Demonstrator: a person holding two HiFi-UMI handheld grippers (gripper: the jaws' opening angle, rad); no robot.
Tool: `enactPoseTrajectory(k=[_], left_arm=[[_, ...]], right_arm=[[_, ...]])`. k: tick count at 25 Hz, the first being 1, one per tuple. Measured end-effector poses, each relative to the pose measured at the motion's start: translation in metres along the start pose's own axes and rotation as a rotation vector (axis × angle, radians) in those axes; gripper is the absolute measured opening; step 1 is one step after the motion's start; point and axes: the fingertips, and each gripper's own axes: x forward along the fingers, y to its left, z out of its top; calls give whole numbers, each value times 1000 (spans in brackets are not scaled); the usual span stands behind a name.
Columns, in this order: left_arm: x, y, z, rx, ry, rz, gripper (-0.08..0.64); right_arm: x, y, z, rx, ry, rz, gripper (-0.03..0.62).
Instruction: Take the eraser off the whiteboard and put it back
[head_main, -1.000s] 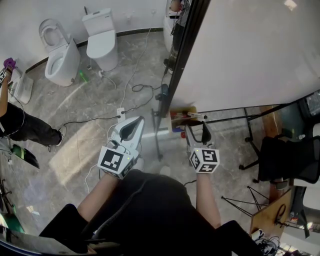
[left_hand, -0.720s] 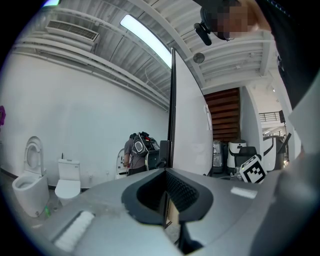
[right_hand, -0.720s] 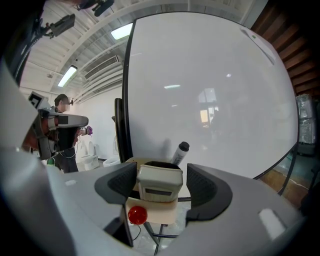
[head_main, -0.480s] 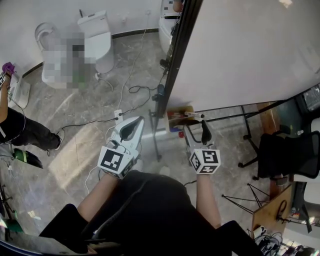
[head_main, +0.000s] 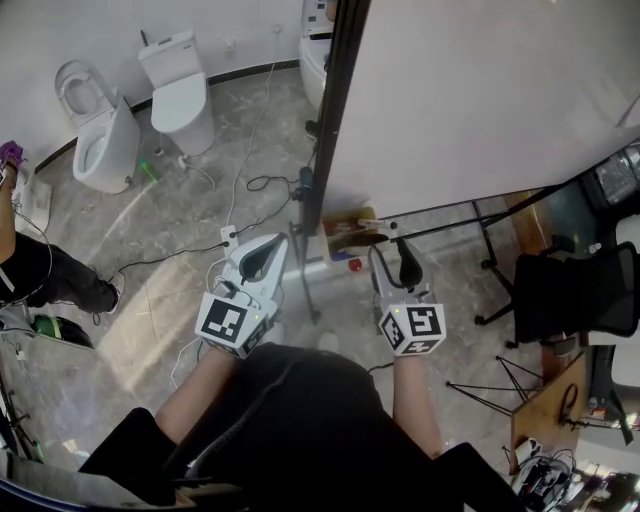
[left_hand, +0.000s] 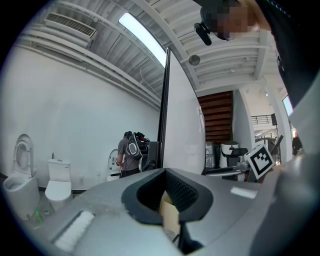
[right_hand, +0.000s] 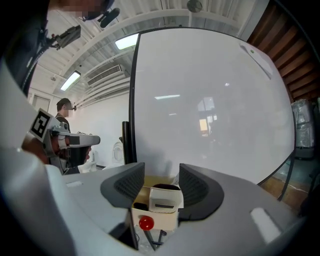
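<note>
The whiteboard (head_main: 480, 100) stands upright in a black frame and fills the right gripper view (right_hand: 210, 100). A small cardboard box (head_main: 345, 232) sits at its lower left corner. In that box stands the eraser (right_hand: 166, 197), a white block with a dark top, above a red knob (right_hand: 145, 223). My right gripper (head_main: 386, 250) reaches level to the box, its jaws closing with the eraser between them (right_hand: 161, 176); a thin gap still shows on the left side. My left gripper (head_main: 265, 248) hangs shut to the left of the board's frame, holding nothing.
Two toilets (head_main: 180, 80) (head_main: 95, 140) stand at the far wall, and cables (head_main: 250, 190) trail over the marble floor. A person (head_main: 40, 265) stands at the left edge. The board's stand bars (head_main: 440, 222) and an office chair (head_main: 570, 295) are on the right.
My right gripper has risen and drawn closer to the cardboard box at the board's corner. The left gripper has kept still.
</note>
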Motion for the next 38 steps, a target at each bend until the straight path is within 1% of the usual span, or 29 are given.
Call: enactPoseTrajectory(k=[2, 5, 8, 13, 16, 21, 31, 38], left_arm=[[3, -4, -1, 3, 2, -16, 6], [7, -12, 0, 4, 3, -44, 6], [12, -20, 1, 16, 3, -81, 6], [20, -31, -2, 27, 5, -123, 6], [23, -38, -2, 20, 6, -148, 6], [24, -44, -2, 41, 10, -180, 6], [21, -49, -2, 40, 8, -198, 6], [17, -54, -2, 37, 10, -200, 6]], right_arm=[[-7, 0, 6, 1, -18, -7, 184], [-18, -1, 13, 8, -38, -21, 109], [-29, -3, 16, 8, -47, -37, 53], [-49, -5, 25, -2, -77, -60, 11], [-61, -2, 33, -1, -103, -66, 9], [-74, 3, 43, -12, -122, -69, 9], [-83, 9, 48, -18, -140, -73, 9], [-89, 11, 44, -15, -131, -85, 9]])
